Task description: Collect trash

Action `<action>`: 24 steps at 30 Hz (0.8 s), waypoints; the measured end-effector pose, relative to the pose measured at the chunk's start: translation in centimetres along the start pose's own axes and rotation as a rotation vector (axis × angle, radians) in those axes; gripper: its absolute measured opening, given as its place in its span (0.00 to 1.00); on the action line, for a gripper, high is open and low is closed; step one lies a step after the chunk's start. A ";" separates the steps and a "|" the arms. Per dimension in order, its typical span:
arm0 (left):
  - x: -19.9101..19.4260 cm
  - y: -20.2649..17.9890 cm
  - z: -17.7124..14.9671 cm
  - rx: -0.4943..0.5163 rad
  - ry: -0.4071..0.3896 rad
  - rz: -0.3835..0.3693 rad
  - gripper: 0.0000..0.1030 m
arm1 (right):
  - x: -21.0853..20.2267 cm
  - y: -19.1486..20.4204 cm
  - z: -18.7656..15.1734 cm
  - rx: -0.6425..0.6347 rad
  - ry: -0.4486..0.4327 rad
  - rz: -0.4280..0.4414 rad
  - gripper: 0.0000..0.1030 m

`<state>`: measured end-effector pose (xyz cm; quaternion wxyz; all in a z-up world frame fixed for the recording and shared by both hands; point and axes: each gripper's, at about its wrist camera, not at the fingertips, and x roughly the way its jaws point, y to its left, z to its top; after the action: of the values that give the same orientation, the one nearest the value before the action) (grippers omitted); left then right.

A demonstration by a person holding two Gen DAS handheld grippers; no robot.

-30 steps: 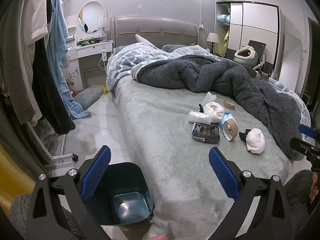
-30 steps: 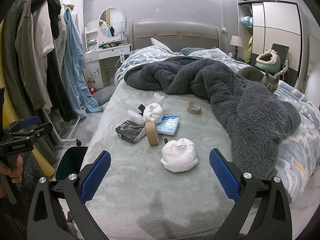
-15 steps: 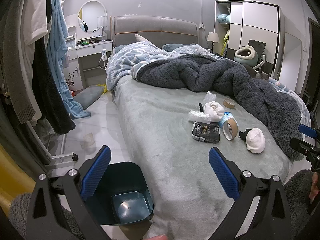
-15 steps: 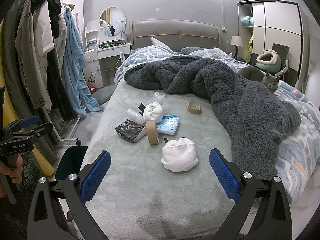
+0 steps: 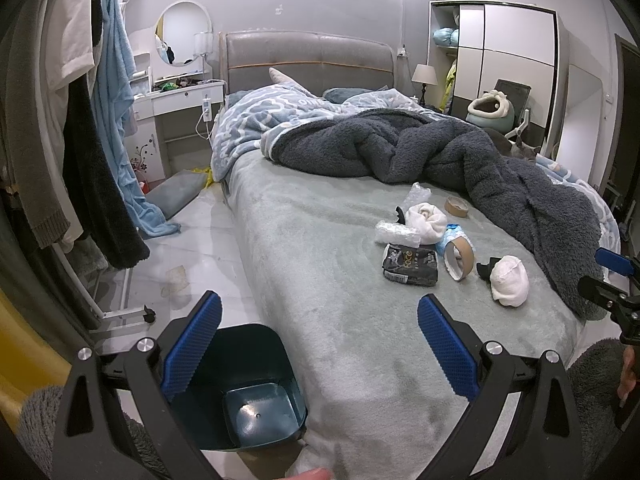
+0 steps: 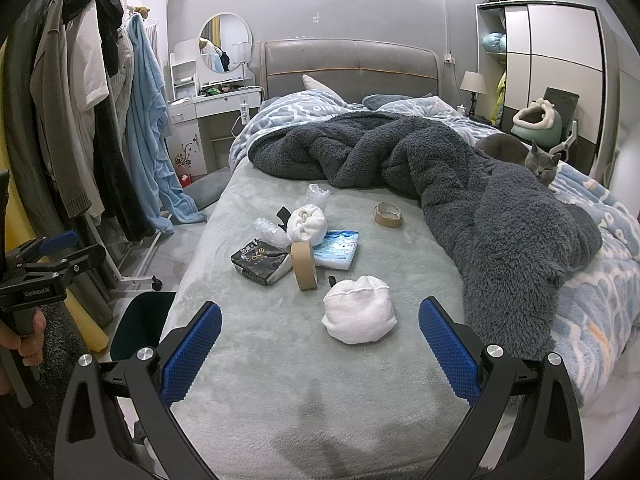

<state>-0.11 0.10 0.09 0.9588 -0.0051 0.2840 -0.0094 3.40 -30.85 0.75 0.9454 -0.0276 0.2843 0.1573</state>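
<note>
Left gripper [image 5: 318,344] hangs over the foot-end corner of the bed [image 5: 320,248], fingers [image 5: 192,344] spread wide w/ nothing between them. Just below its left finger, on the floor against the bed's side, stands a dark teal trash bin [image 5: 256,412], no trash visible inside. Right gripper [image 6: 320,346] hovers above the foot of the bed, fingers [image 6: 448,346] likewise spread & holding nothing.

Nearest the right gripper lies a white cloth bundle [image 6: 359,314] on the grey-green bedspread. Just beyond it, a brown tape roll [image 6: 304,265] stands on edge, touching a black wipes pack [image 6: 262,260] on its left & a blue-white tissue pack [image 6: 337,249] behind it. Crumpled clear plastic [image 6: 270,232] sits atop the black pack's far end. A rolled white cloth [image 6: 307,219] rests against the tissue pack, w/ a small black item beside it; can't tell what it is. Further back, another bit of clear plastic [image 6: 317,196], and off to the right a second, flat-lying tape roll [image 6: 387,214], apart from the rest.

Past the trash, a dark grey fleece blanket [image 6: 460,184] sprawls across the bed, over a blue patterned duvet [image 6: 600,248]. A grey cat [image 6: 540,160] lies at the blanket's far right edge. Left of the bed, clothes hang on a rack [image 6: 88,120]; a white vanity w/ round mirror [image 6: 226,42] stands by the headboard.
</note>
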 end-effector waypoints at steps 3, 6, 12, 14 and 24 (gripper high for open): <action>-0.6 0.1 -0.2 0.005 -0.021 0.000 0.97 | 0.2 0.1 -0.1 -0.017 0.015 0.006 0.97; -0.3 -0.5 -0.3 0.010 -0.013 -0.013 0.97 | 0.5 0.0 -0.3 -0.030 0.027 -0.007 0.97; 0.1 -0.8 -0.1 0.014 0.008 -0.039 0.97 | 2.0 -0.9 -0.7 -0.009 0.066 -0.001 0.97; 0.2 -0.9 0.0 0.019 0.016 -0.060 0.97 | 2.6 -1.1 -0.7 0.000 0.081 0.009 0.97; 2.6 -2.1 1.4 0.144 0.058 -0.148 0.93 | 6.3 -2.3 -0.2 0.021 0.140 0.039 0.91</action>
<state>2.76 -2.06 -0.10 0.9447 0.0429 0.3090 -0.1008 9.02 -31.29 -2.97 0.9201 -0.0234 0.3519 0.1702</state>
